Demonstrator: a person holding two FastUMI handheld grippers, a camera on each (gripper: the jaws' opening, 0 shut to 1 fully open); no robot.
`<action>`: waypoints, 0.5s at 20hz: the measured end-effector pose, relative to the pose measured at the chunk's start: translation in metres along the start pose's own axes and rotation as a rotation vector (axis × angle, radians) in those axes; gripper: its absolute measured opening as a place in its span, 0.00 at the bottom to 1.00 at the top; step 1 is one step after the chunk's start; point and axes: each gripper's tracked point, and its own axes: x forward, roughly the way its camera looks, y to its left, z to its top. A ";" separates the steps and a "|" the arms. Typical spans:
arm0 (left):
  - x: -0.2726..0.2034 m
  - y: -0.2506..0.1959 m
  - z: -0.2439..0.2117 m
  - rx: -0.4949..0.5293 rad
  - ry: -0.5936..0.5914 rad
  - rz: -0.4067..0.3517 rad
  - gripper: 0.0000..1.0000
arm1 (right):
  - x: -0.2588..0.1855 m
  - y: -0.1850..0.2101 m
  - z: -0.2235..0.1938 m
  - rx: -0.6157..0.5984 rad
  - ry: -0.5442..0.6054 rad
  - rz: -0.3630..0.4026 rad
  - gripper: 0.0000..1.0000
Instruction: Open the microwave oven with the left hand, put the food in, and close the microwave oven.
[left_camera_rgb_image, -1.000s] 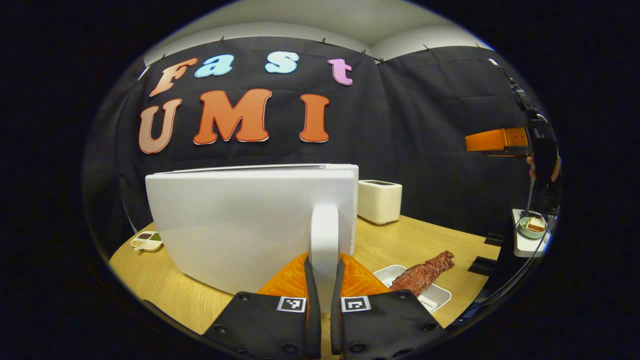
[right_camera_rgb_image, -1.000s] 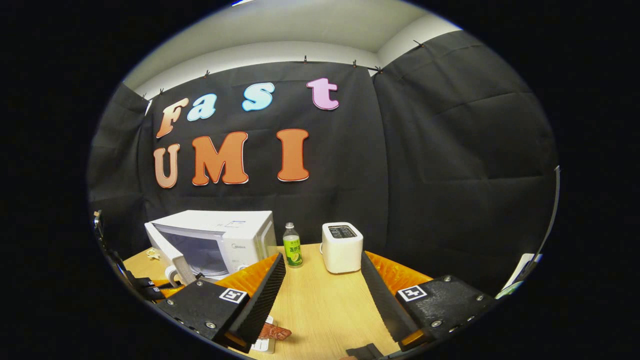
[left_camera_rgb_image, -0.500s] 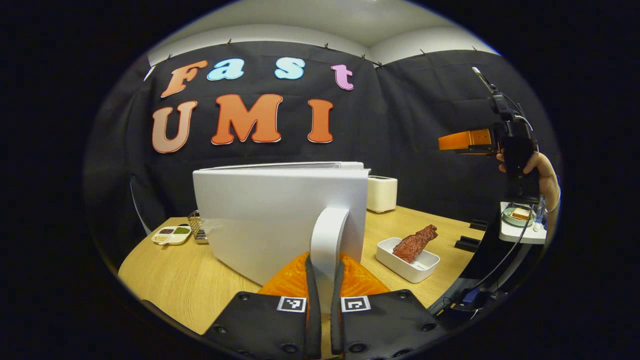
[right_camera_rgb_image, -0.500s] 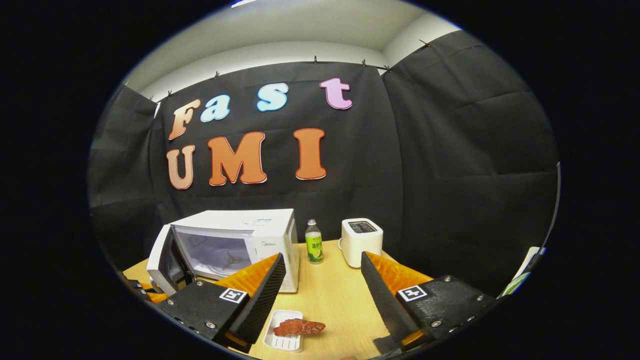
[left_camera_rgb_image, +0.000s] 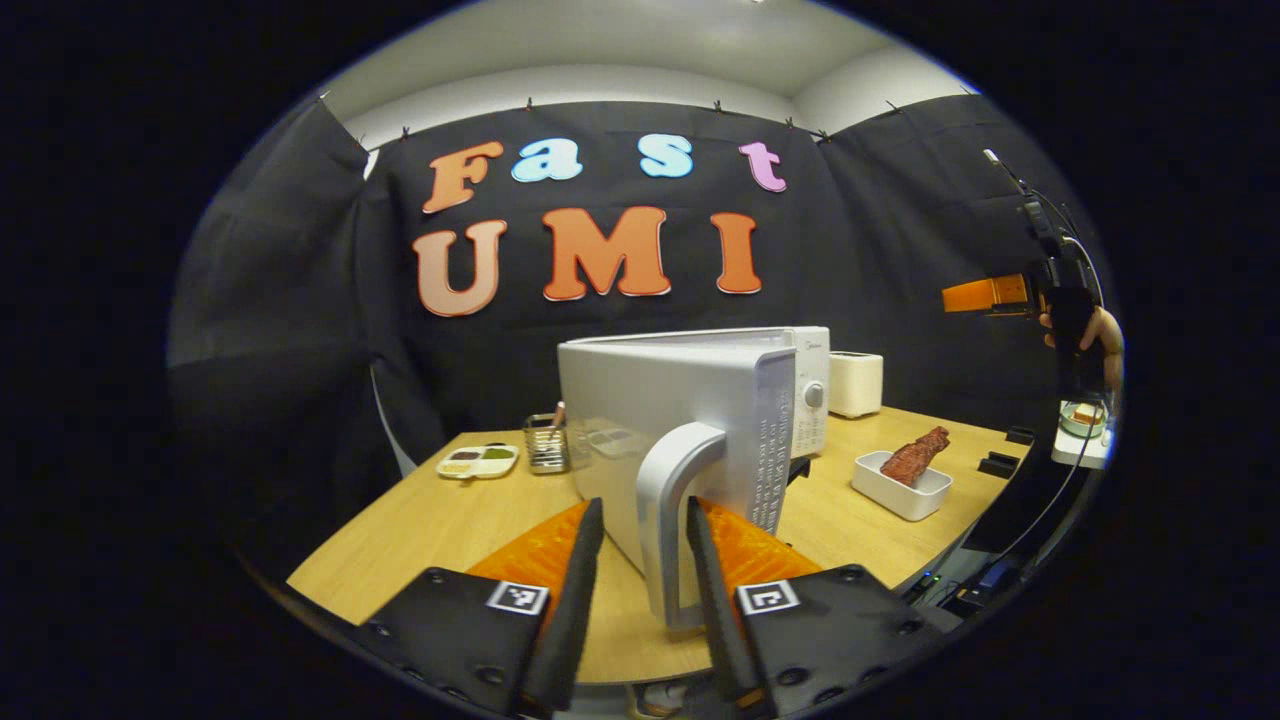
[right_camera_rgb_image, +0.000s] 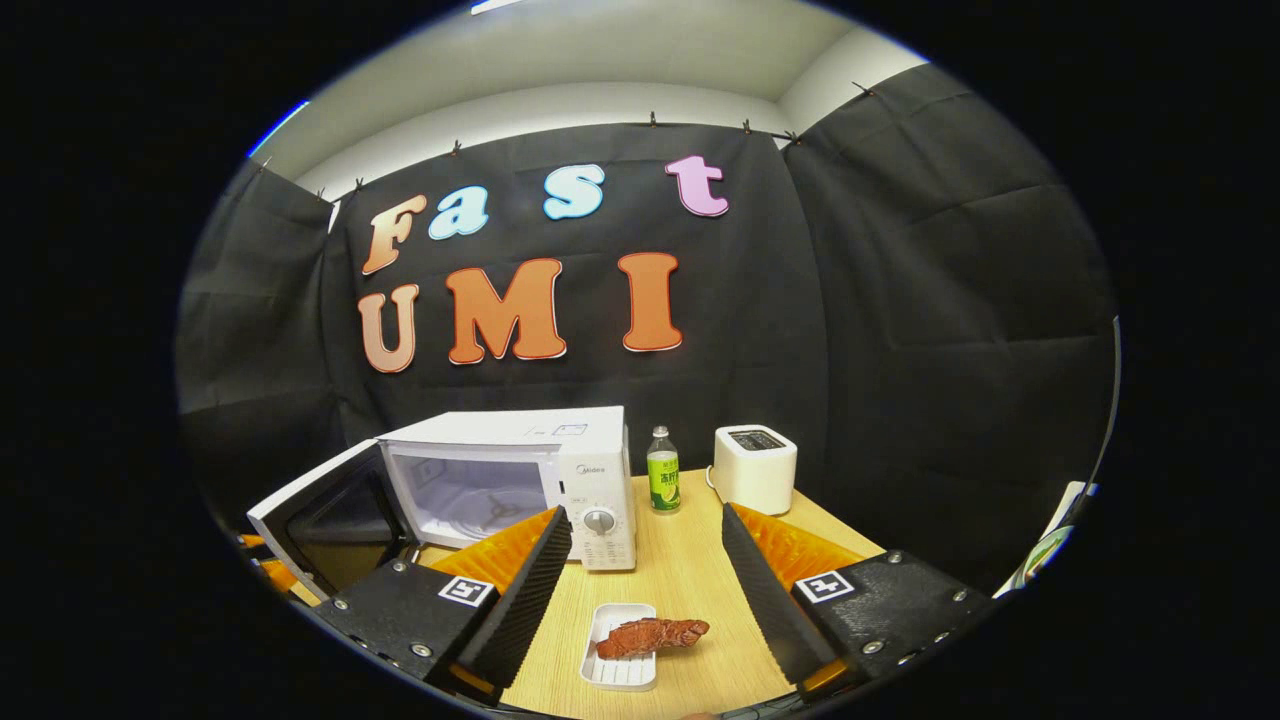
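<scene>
The white microwave (right_camera_rgb_image: 520, 450) stands on the wooden table (right_camera_rgb_image: 690, 580) with its door (right_camera_rgb_image: 320, 515) swung wide open and its cavity (right_camera_rgb_image: 465, 490) bare. In the left gripper view the door's white handle (left_camera_rgb_image: 670, 500) stands between the fingers of my left gripper (left_camera_rgb_image: 640, 590), which is open around it with a gap on the left side. A reddish piece of meat (right_camera_rgb_image: 650, 633) lies in a white dish (right_camera_rgb_image: 620, 665) in front of the oven. My right gripper (right_camera_rgb_image: 645, 590) hangs open above that dish, holding nothing. The left gripper view shows the same dish (left_camera_rgb_image: 905, 490) at the right.
A green-labelled bottle (right_camera_rgb_image: 662, 485) and a white toaster (right_camera_rgb_image: 755, 468) stand right of the microwave. A divided sauce dish (left_camera_rgb_image: 478, 461) and a wire holder (left_camera_rgb_image: 545, 450) sit behind the open door. A side stand with a bowl (left_camera_rgb_image: 1082, 420) is at the far right.
The microwave door has swung from partly open to wide open. My left gripper, earlier shut on the handle, has spread its fingers. The right gripper stayed open.
</scene>
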 end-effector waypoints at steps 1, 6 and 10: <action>-0.012 0.006 0.002 -0.005 -0.015 0.016 0.66 | -0.001 0.002 -0.005 0.004 0.007 0.003 0.94; -0.046 0.052 0.019 0.000 -0.058 0.126 1.00 | 0.000 0.000 -0.029 0.056 0.036 0.003 0.94; -0.054 0.080 0.025 -0.057 -0.066 0.179 0.95 | 0.002 -0.011 -0.043 0.161 0.039 -0.022 0.94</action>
